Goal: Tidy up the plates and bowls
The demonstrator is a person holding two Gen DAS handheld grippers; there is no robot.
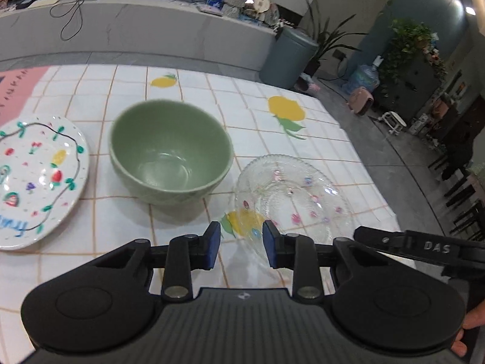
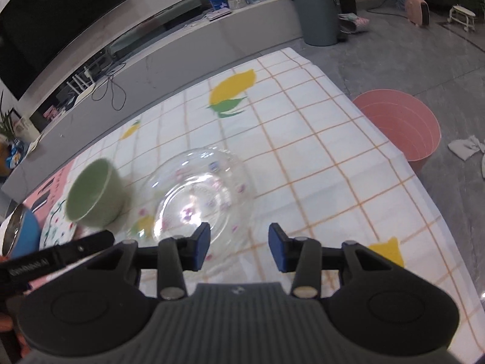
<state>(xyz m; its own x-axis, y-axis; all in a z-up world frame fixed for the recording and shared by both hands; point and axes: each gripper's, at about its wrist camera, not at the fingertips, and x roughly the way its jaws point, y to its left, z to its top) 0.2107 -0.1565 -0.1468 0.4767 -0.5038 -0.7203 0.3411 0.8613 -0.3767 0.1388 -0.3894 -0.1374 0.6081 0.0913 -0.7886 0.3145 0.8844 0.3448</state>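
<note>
Over the tabletop [image 1: 318,157], with its white cloth of orange grid lines and yellow lemons, the left tool [image 1: 241,244] hangs with its blue pads spread a moderate way apart and nothing between them; it hovers just above the near rim of the clear glass plate [image 1: 291,194], though I cannot tell whether a pad touches the glass; the right tool [image 2: 239,247] is spread wider, also holding nothing, its left pad near the same glass plate's edge; the green bowl [image 1: 169,151] stands upright just left of the glass plate, apart from it; further left lies the painted white plate [image 1: 39,179], flat on the cloth; from the right wrist view a pink bucket [image 2: 400,127] sits on the floor beyond the tabletop's right edge.
</note>
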